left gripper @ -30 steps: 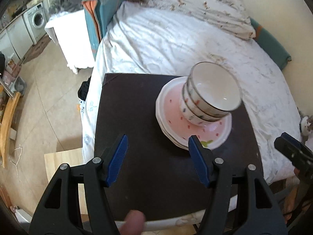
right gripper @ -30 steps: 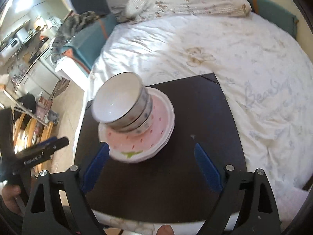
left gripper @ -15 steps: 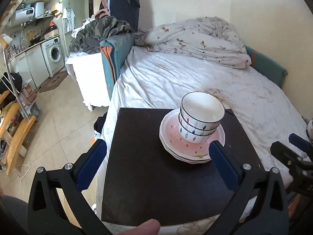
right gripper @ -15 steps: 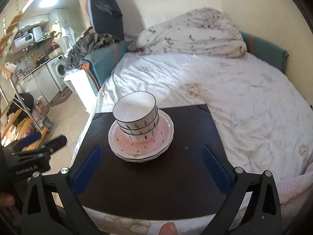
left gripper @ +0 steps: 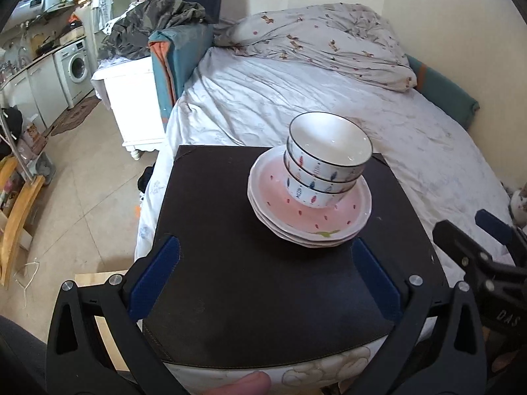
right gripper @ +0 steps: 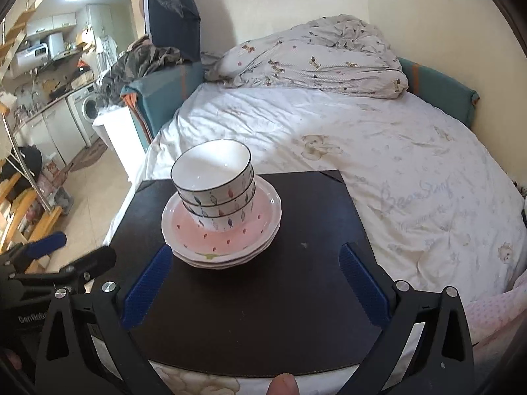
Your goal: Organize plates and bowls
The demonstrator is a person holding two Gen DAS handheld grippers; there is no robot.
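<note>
Three nested bowls [left gripper: 329, 161] sit on stacked pink plates [left gripper: 332, 217] on a dark table [left gripper: 247, 296], just beyond both grippers. The left gripper [left gripper: 263, 273] and right gripper [right gripper: 253, 279] have jaws wide apart, holding nothing. A white bed [right gripper: 395, 164] lies behind.

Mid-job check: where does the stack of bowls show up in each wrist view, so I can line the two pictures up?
Left wrist view: the stack of bowls sits right of centre, on the pink plates, beyond the right blue pad.
Right wrist view: the stack of bowls sits left of centre, on the same plates, beyond the left blue pad.
Shared landmark: the dark mat under the plates.
</note>
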